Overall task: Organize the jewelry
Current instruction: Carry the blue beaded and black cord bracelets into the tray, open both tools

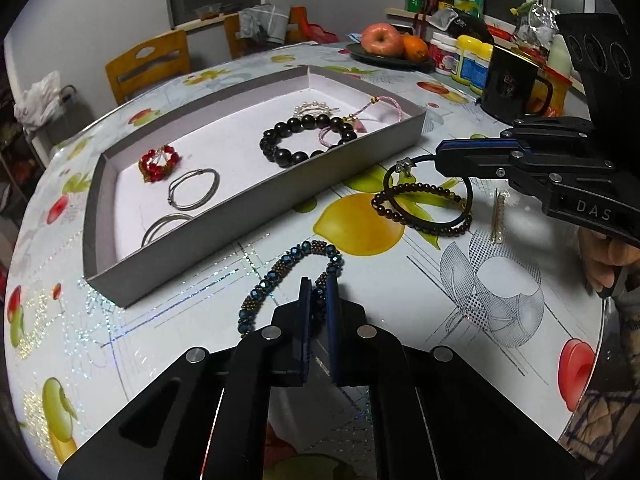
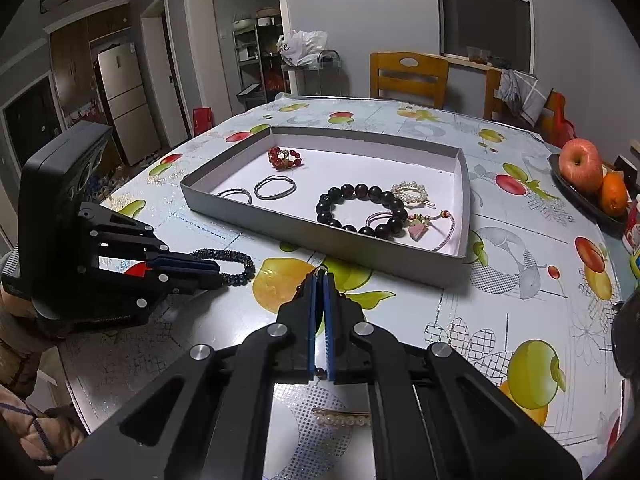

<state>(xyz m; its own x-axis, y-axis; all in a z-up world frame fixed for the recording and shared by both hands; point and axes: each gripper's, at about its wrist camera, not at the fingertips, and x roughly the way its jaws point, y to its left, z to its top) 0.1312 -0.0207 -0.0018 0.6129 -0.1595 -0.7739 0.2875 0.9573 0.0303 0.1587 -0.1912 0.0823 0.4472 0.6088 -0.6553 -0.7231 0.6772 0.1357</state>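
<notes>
My left gripper point(image 1: 318, 292) is shut on a blue and bronze beaded bracelet point(image 1: 280, 268) that lies on the tablecloth just in front of the grey tray point(image 1: 256, 208). From the right wrist view the same gripper point(image 2: 218, 274) pinches that bracelet point(image 2: 242, 264). My right gripper point(image 2: 319, 276) is shut on a black cord bracelet point(image 1: 468, 196) with a small charm, looped with dark red beads point(image 1: 420, 190). The left wrist view shows this gripper point(image 1: 438, 160) coming in from the right. The tray point(image 2: 320, 240) holds a red bead bracelet, silver bangles, a large black bead bracelet, a pearl piece and a pink cord.
A pearl hair clip point(image 1: 499, 220) lies on the table near the right gripper, under its body point(image 2: 344, 419). A plate of fruit point(image 1: 384, 40), a black mug point(image 1: 508, 80) and jars stand at the far right. Wooden chairs point(image 2: 408, 76) line the far edge.
</notes>
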